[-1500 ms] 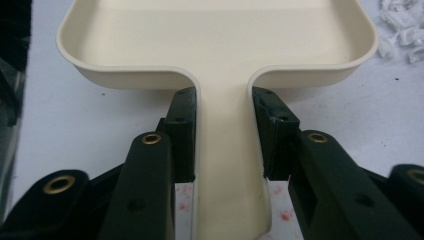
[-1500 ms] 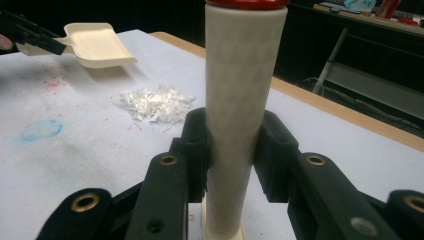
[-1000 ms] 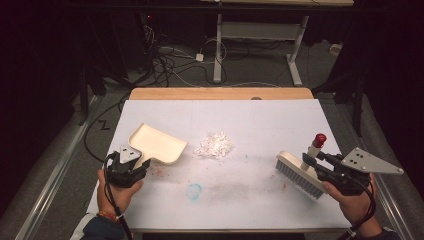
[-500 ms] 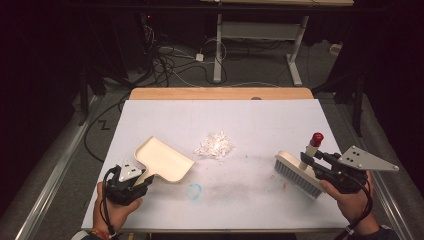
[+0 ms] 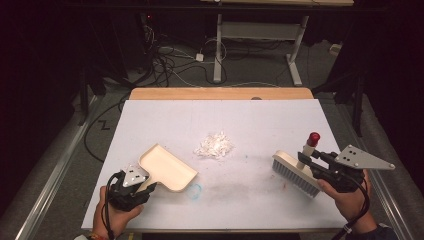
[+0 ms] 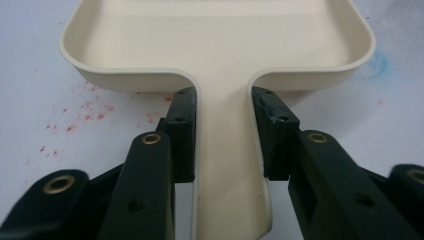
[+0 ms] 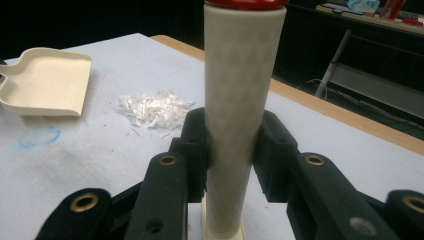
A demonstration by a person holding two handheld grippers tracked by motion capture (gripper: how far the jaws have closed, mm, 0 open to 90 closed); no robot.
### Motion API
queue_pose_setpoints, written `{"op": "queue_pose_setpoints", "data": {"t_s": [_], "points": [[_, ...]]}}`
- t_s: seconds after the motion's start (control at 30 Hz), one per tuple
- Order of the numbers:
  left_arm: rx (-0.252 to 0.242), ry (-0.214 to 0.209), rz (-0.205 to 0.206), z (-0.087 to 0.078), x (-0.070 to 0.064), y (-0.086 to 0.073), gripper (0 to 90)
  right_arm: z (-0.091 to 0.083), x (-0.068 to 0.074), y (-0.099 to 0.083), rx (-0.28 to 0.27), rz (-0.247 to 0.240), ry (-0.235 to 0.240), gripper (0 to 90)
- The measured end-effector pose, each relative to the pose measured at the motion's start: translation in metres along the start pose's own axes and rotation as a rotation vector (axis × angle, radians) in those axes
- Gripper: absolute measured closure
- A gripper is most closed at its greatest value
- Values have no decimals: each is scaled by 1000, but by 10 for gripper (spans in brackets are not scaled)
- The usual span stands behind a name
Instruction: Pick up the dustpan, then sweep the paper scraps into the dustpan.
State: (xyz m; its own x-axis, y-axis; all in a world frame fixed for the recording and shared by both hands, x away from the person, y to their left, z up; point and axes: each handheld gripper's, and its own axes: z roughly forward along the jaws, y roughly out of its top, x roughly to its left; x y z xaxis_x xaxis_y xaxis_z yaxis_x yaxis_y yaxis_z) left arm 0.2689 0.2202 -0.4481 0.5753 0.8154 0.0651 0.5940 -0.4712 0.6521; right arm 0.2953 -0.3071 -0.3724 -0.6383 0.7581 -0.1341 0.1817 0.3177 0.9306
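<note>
A cream dustpan (image 5: 167, 167) lies flat on the white table at the front left; my left gripper (image 5: 136, 191) is shut on its handle (image 6: 227, 165), which sits between both black pads. A small pile of white shreds (image 5: 215, 145) lies at the table's middle, also seen past the brush handle (image 7: 156, 108). At the front right my right gripper (image 5: 320, 167) is shut on the upright cream handle (image 7: 240, 110) of a hand brush (image 5: 296, 172), whose handle ends in a red cap (image 5: 313, 137). The dustpan (image 7: 42, 80) shows far left in the right gripper view.
A faint blue circle (image 5: 194, 190) is drawn on the white table cover (image 5: 260, 120) beside the dustpan, and small red specks (image 6: 85, 112) dot the cover. A wooden edge (image 5: 220, 93) runs along the far side. Cables and a desk frame (image 5: 260, 40) stand on the floor beyond.
The left gripper has drawn the dustpan toward the front of the table and slightly right, laying it lower. The right gripper with the brush has barely moved.
</note>
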Motion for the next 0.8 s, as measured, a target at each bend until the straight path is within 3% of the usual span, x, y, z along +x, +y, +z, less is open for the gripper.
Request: {"op": "queue_pose_setpoints", "data": {"t_s": [0.47, 0.63, 0.8], "points": [[22, -27, 18, 4, -3, -2, 636, 2, 0, 0, -1, 1, 5, 707], [17, -36, 19, 4, -5, -1, 636, -1, 0, 0, -38, 18, -36, 707], [21, -44, 24, 6, -6, 2, 635, -2, 3, 3, -51, 13, -28, 707]]}}
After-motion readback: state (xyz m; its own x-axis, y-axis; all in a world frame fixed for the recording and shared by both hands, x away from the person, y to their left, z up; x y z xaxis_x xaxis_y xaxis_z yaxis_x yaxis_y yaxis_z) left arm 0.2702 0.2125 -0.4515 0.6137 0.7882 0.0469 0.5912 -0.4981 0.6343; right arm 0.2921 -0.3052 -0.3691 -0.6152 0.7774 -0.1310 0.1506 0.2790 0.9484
